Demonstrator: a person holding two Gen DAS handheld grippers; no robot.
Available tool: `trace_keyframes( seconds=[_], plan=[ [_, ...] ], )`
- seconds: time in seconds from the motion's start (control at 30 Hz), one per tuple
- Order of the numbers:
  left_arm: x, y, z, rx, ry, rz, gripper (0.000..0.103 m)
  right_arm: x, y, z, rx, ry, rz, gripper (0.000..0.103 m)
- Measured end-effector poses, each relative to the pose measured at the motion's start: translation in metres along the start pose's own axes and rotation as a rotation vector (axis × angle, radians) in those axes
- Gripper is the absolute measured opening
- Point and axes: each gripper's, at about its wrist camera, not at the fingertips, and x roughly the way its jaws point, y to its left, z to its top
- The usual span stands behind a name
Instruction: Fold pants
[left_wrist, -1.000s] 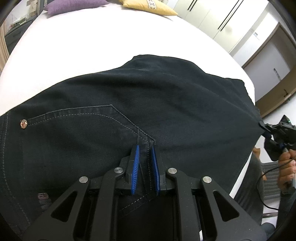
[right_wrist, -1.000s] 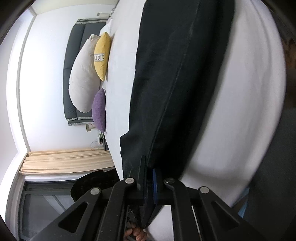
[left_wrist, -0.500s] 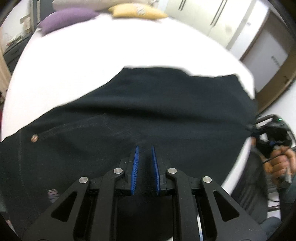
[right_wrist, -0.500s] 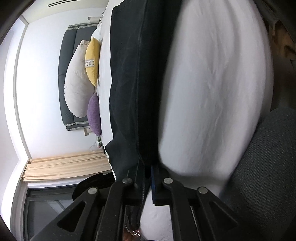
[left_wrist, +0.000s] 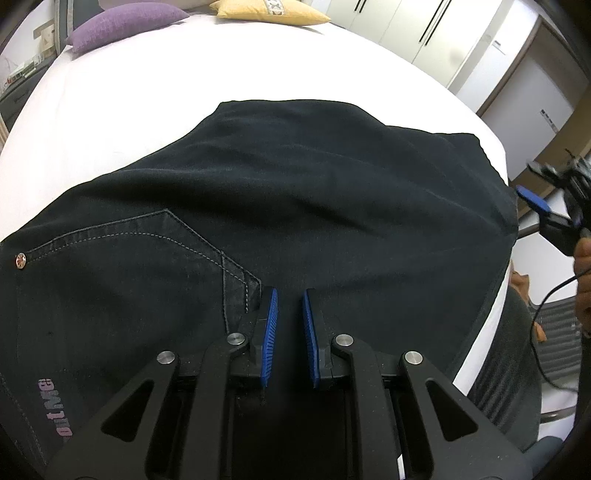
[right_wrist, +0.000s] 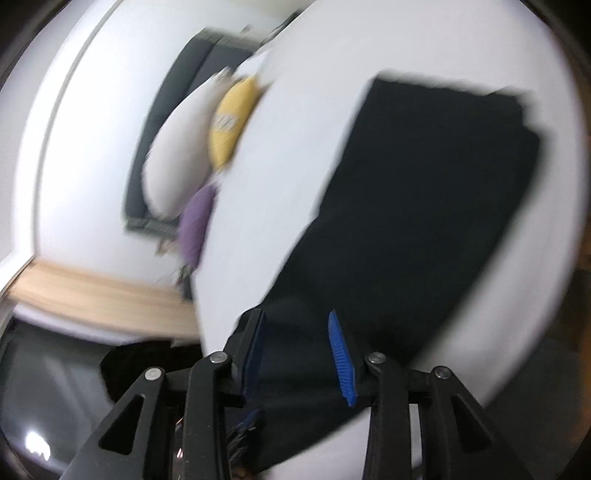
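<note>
Black pants (left_wrist: 295, 192) lie spread on white bed (left_wrist: 155, 81). Left gripper (left_wrist: 289, 325) clenched on waist fabric; right gripper (right_wrist: 297, 350) fingers opening, hem released. Pin waist, regrip before folding.

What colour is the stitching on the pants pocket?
Light grey stitching on black denim pants; left wrist view.

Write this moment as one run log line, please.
left claw: shut on pants | right claw: opening, pants released | bed
</note>
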Motion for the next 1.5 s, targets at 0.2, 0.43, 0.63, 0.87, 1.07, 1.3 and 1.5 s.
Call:
trace_keyframes(
  seconds=[0.2,0.43,0.63,0.87,1.07,1.3,1.5],
  plan=[
    [-0.005,0.005,-0.011,0.004,-0.001,-0.005,0.014,0.031,-0.061,0.001,0.156,0.01,-0.052,0.012],
    [-0.005,0.006,-0.013,-0.003,-0.019,-0.006,0.014,-0.047,-0.132,0.013,0.317,-0.201,-0.04,0.0],
    [-0.007,0.01,-0.017,-0.018,-0.023,-0.02,0.014,-0.096,-0.133,0.032,0.327,-0.337,-0.046,0.016],
    [-0.007,0.015,-0.017,-0.028,-0.021,-0.033,0.014,-0.075,-0.138,0.036,0.381,-0.267,-0.003,0.04],
    [-0.008,0.017,-0.017,-0.028,-0.02,-0.036,0.014,-0.062,-0.139,0.042,0.367,-0.261,-0.015,0.01],
    [-0.007,0.017,-0.017,-0.029,-0.021,-0.035,0.014,-0.082,-0.156,0.031,0.409,-0.332,-0.056,0.003],
    [-0.008,0.018,-0.016,-0.031,-0.024,-0.036,0.014,-0.093,-0.184,0.026,0.465,-0.321,-0.146,0.001]
  ],
)
